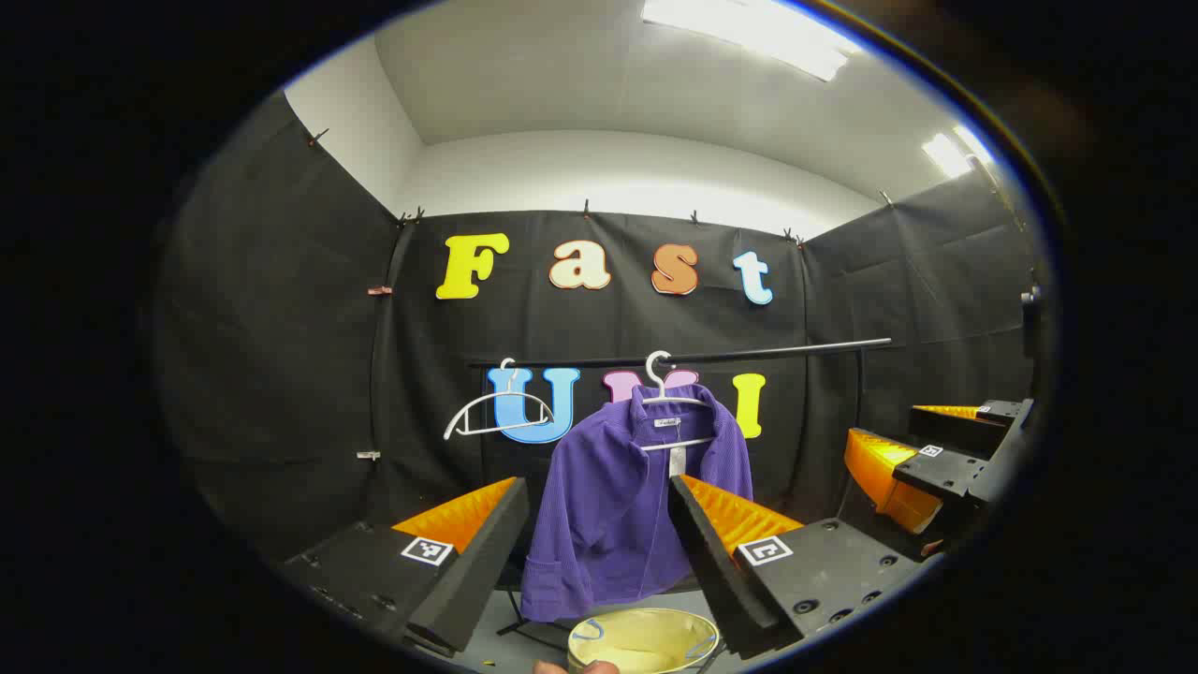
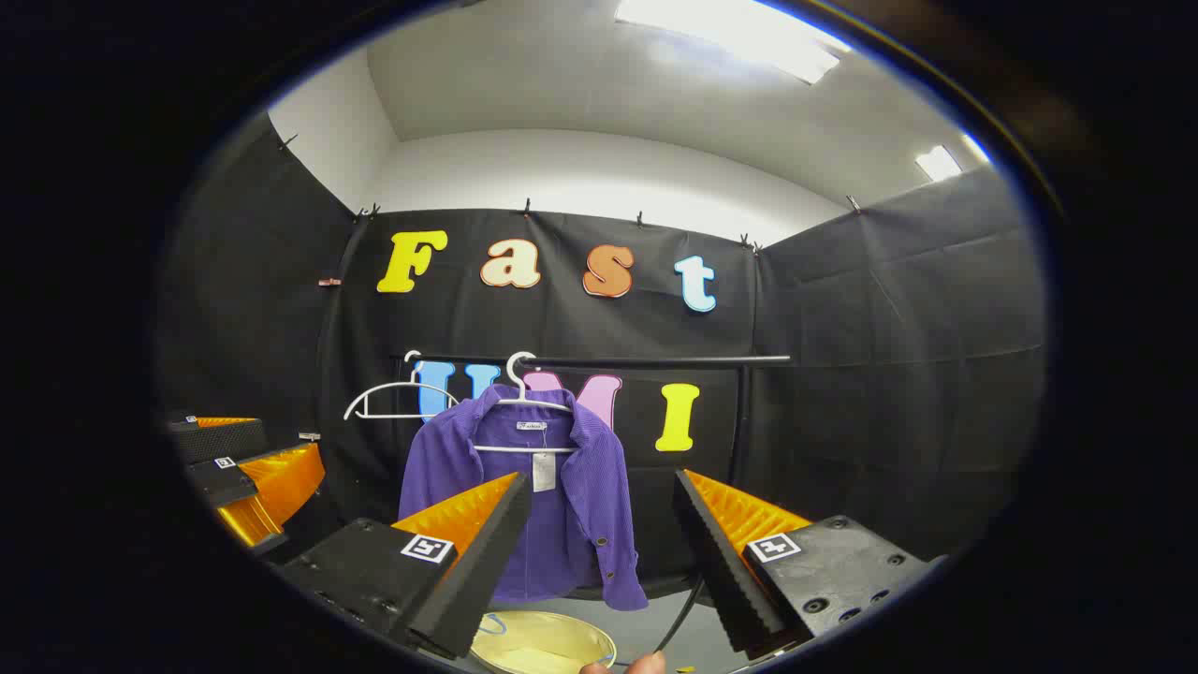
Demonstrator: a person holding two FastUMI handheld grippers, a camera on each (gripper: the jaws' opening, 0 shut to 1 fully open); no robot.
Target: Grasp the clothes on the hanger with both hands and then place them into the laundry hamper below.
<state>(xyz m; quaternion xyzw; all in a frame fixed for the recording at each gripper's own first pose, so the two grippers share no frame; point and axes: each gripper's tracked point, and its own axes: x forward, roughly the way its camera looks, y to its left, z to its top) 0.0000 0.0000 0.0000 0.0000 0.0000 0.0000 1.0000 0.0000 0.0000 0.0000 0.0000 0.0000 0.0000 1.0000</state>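
Nearest, my left gripper (image 1: 599,524) holds its two wedge-shaped fingers, black foam-faced with ribbed orange backs, spread wide with nothing between them; my right gripper (image 2: 599,529) stands the same way, open and empty, so that each can close on cloth from either side. Both are raised toward the garment and remain well apart from it, which I judge to be the approach before the grasp. Just below the fingers lies the laundry hamper (image 1: 646,641), a round, pale yellow tub with its mouth open upward, set beneath the garment to receive it. Farther off, the purple shirt (image 1: 608,505), a soft ribbed fabric with collar, buttons and a hanging tag, drapes open-fronted from a white hanger (image 1: 669,402). That hanger hooks over a thin dark rail (image 1: 749,351), beside an empty white hanger (image 1: 496,407). Behind everything hangs the black cloth wall (image 1: 281,328).
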